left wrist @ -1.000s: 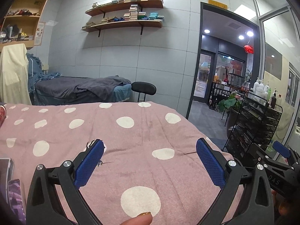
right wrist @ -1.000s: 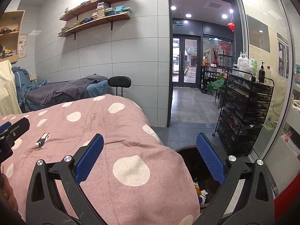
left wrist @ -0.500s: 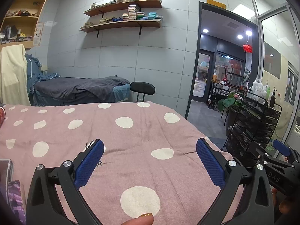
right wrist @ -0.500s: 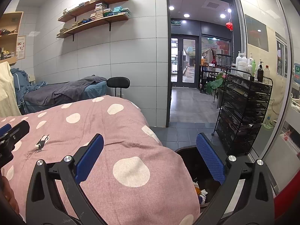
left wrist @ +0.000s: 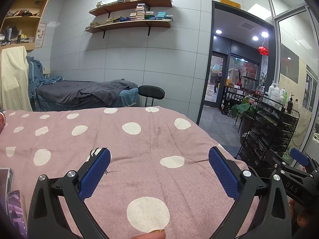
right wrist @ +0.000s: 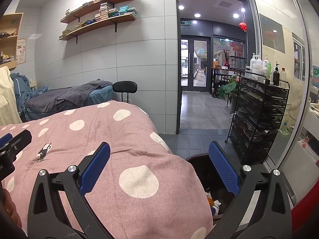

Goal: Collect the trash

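My left gripper (left wrist: 159, 155) is open and empty above a pink bed cover with white dots (left wrist: 139, 145). My right gripper (right wrist: 159, 155) is open and empty over the bed's right edge (right wrist: 175, 159). A black trash bin (right wrist: 201, 173) stands on the floor beside the bed, under the right finger, with crumpled trash (right wrist: 214, 203) inside. The right gripper also shows at the right edge of the left wrist view (left wrist: 295, 171). No loose trash shows on the cover.
Phones (left wrist: 12, 203) lie at the bed's left edge, and a red can (left wrist: 2, 119) is further back. A black wire rack with bottles (right wrist: 259, 115) stands right of the bin. A second bed (left wrist: 83, 95), a stool (left wrist: 151, 92) and an open doorway (right wrist: 199, 79) are behind.
Both grippers have drifted slightly; the views shift a little. Both stay open and empty.
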